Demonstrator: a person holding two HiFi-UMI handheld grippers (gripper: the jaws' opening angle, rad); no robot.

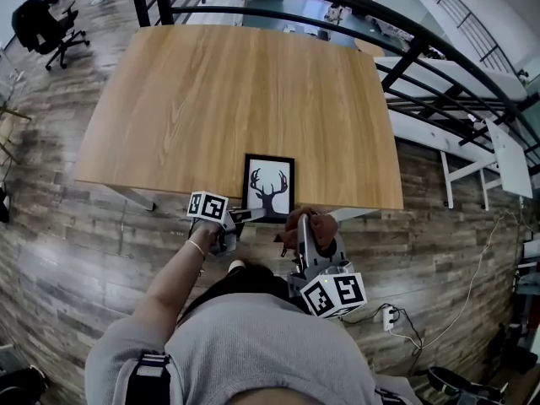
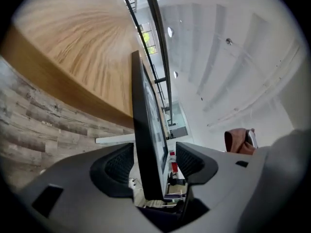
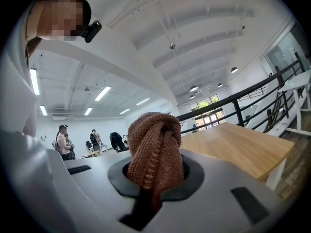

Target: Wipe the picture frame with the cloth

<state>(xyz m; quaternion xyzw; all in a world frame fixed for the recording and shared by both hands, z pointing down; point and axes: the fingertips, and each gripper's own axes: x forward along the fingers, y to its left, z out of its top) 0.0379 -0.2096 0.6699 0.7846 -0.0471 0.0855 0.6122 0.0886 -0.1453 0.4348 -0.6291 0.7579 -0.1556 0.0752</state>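
The black picture frame [image 1: 269, 186] with a deer-antler print is at the table's near edge, and its lower end reaches past that edge. My left gripper [image 1: 245, 215] is at the frame's lower left corner. In the left gripper view the frame [image 2: 143, 130] stands edge-on between the wide jaws of the left gripper [image 2: 153, 161], with a gap at the right pad, so the gripper is open. My right gripper [image 1: 304, 231] is just right of the frame, shut on a bunched brown cloth [image 1: 310, 224]. The cloth [image 3: 154, 149] fills the jaws of the right gripper [image 3: 154, 174].
The wooden table [image 1: 236, 99] stretches away beyond the frame. A black railing [image 1: 405, 24] runs behind it and white benches [image 1: 472, 150] stand to the right. An office chair [image 1: 46, 28] is far left. A power strip [image 1: 390, 317] lies on the plank floor.
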